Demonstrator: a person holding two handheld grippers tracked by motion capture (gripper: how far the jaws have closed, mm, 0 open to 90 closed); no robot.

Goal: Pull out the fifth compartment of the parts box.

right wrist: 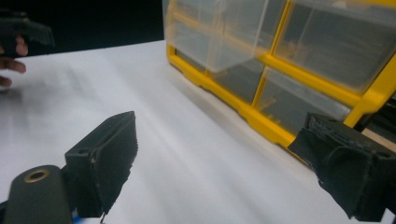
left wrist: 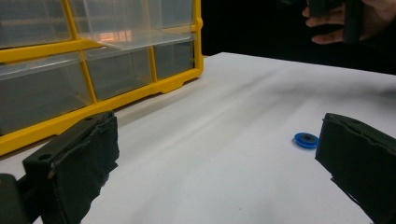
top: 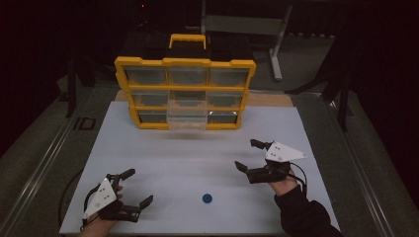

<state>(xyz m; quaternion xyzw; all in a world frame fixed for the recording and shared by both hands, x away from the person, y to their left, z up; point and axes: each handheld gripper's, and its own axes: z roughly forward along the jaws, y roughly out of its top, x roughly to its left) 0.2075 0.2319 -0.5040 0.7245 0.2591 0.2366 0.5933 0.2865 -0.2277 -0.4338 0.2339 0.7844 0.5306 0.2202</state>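
My left gripper (top: 140, 187) and right gripper (top: 248, 154) both gape wide, holding nothing. The blue disc (top: 207, 198) lies between them on the near white table (top: 163, 158). Far off stands the yellow drawer cabinet (top: 185, 93), one drawer (top: 187, 117) pulled out.

- A matt white table surface (top: 163, 163) is seen.
- The organiser (top: 185, 94) is made of glossy yellow plastic, with clear plastic drawers (top: 187, 116).
- The blue disc (top: 207, 198) looks smooth.

High view: fixed above the near edge, facing 12 o'clock and down over the white counter (top: 197, 153). Both claw views: low, close to the surface, converging on the yellow drawer cabinet (top: 185, 94), which all three views share.
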